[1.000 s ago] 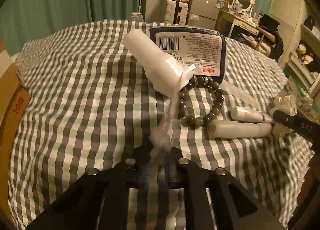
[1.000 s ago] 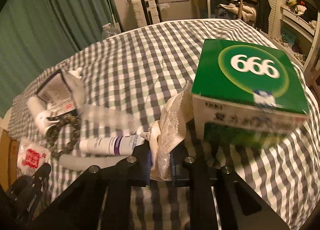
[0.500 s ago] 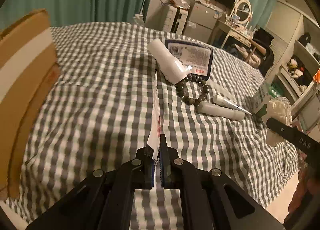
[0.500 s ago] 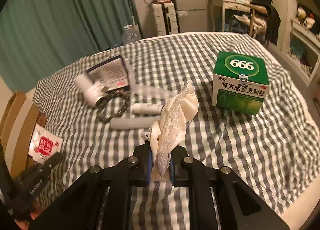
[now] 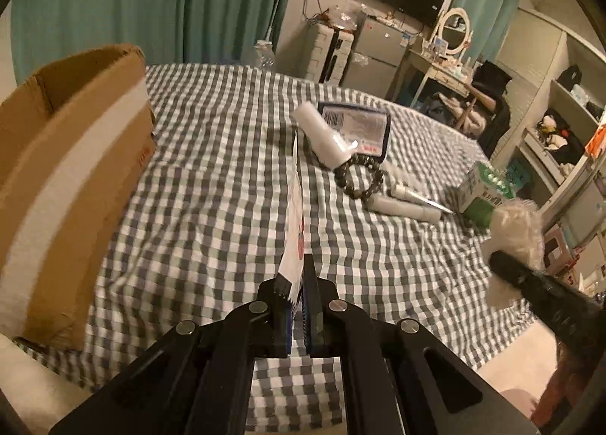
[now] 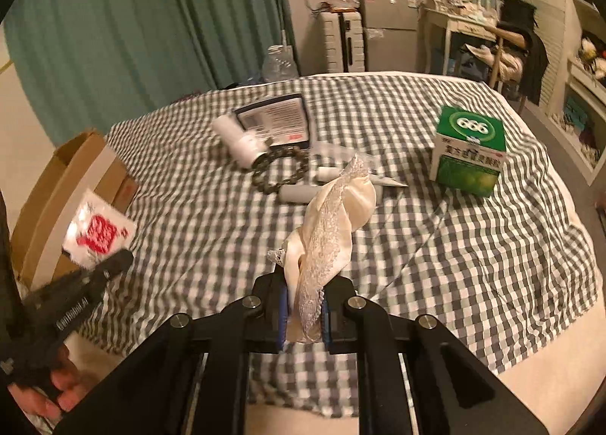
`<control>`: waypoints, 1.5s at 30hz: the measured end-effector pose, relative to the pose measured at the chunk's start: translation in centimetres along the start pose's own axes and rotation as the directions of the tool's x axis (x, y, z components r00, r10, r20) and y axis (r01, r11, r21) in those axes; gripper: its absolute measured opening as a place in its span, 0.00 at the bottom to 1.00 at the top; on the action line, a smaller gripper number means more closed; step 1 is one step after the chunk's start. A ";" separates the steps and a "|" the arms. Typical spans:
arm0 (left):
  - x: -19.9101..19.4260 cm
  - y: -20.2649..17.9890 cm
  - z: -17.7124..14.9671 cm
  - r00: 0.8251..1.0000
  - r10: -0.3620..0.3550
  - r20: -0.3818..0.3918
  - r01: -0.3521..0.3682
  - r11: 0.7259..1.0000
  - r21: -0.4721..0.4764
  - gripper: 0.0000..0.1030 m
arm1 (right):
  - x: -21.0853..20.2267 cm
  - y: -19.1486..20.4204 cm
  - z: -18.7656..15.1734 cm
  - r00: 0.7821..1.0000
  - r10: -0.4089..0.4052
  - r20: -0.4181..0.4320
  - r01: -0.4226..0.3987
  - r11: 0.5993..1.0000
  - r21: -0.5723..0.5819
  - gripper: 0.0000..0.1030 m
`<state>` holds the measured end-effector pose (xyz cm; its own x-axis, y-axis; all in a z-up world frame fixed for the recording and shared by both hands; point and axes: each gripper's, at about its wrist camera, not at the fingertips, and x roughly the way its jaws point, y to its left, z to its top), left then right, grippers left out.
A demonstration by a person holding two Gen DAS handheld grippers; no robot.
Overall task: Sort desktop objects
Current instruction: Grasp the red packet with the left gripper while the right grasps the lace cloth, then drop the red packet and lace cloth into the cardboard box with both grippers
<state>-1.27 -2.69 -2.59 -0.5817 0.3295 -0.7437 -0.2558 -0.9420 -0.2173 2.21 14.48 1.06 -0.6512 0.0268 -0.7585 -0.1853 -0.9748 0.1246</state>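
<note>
My left gripper (image 5: 299, 296) pinches a flat white sachet with red print (image 5: 296, 207) edge-on, raised above the grey-checked cloth (image 5: 212, 177) near the brown cardboard box (image 5: 72, 169). My right gripper (image 6: 303, 306) clamps a cream lace-trimmed fabric bundle (image 6: 333, 222). Beyond lie a dark bead bracelet (image 6: 280, 169), white tubes (image 6: 299, 191), and a green carton (image 6: 469, 149).

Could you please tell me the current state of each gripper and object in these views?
left gripper: shut on the packet
packet: held aloft, beside the cardboard box
right gripper: shut on the lace cloth
lace cloth: bunched, lifted
cardboard box: open
bead bracelet: lying flat
green box: upright, closed
</note>
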 end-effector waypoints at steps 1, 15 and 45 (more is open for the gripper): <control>-0.6 0.4 0.3 1.000 0.010 0.008 -0.010 1.000 0.005 0.04 | -0.3 0.6 0.0 1.000 0.008 0.002 -0.008 1.000 -0.010 0.12; -9.0 9.7 6.4 0.985 0.096 0.143 -0.093 0.995 -0.025 0.04 | -3.1 18.4 4.0 0.967 0.253 0.025 -0.233 0.920 -0.316 0.12; -8.6 23.7 4.5 0.951 0.296 0.085 -0.271 0.936 -0.225 0.98 | 2.8 32.3 7.5 0.901 0.427 -0.078 -0.428 0.845 -0.321 0.67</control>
<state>-5.79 -27.58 1.51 -0.6949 0.0401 -0.7180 0.0920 -0.9853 -0.1440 -11.14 -15.31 7.74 -0.6082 -0.4097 -0.6799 0.3589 -0.9059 0.2248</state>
